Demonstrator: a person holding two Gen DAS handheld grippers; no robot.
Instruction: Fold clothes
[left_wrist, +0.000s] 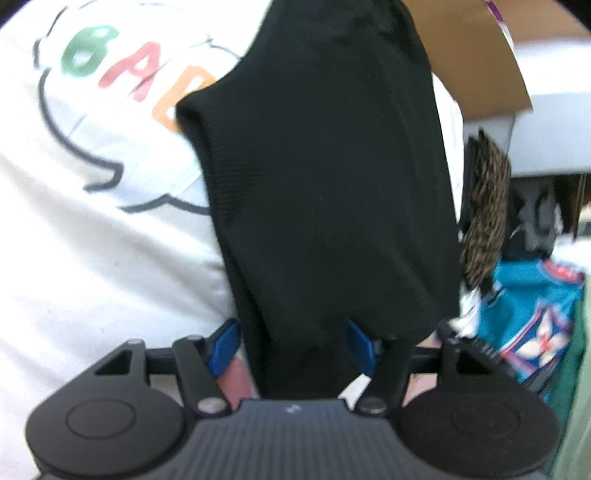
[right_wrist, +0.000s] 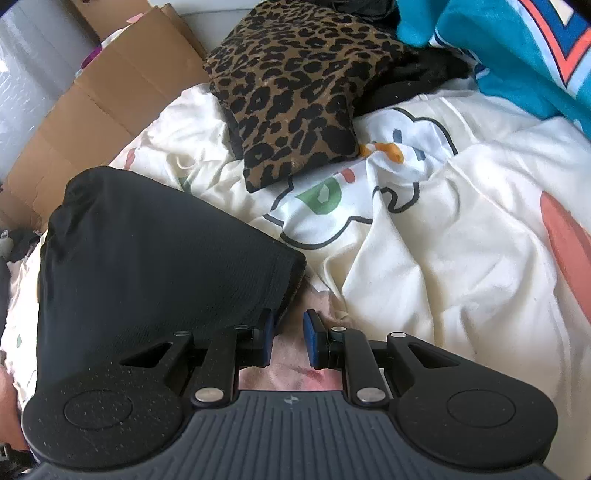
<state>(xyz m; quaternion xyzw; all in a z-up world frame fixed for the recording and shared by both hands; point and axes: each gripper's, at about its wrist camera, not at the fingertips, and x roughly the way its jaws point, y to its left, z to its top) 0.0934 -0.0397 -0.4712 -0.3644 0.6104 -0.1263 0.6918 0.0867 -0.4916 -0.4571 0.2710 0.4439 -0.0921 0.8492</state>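
A black ribbed garment (left_wrist: 325, 177) lies folded on a white printed bedcover (left_wrist: 92, 240). Its near end runs down between the jaws of my left gripper (left_wrist: 291, 345), which stand wide apart; the blue pads (left_wrist: 225, 343) flank the cloth without squeezing it. In the right wrist view the same black garment (right_wrist: 147, 258) sits at the left, with one corner reaching the left finger of my right gripper (right_wrist: 290, 343). That gripper's jaws are a narrow gap apart, and only pink cloth shows beneath the gap.
A folded leopard-print garment (right_wrist: 291, 92) lies on the bedcover (right_wrist: 443, 240) beyond the black one. A teal jersey (right_wrist: 498, 48) is heaped at the far right. Flattened cardboard (right_wrist: 92, 110) borders the far left. The leopard piece (left_wrist: 484, 206) and jersey (left_wrist: 535, 314) also show at the right.
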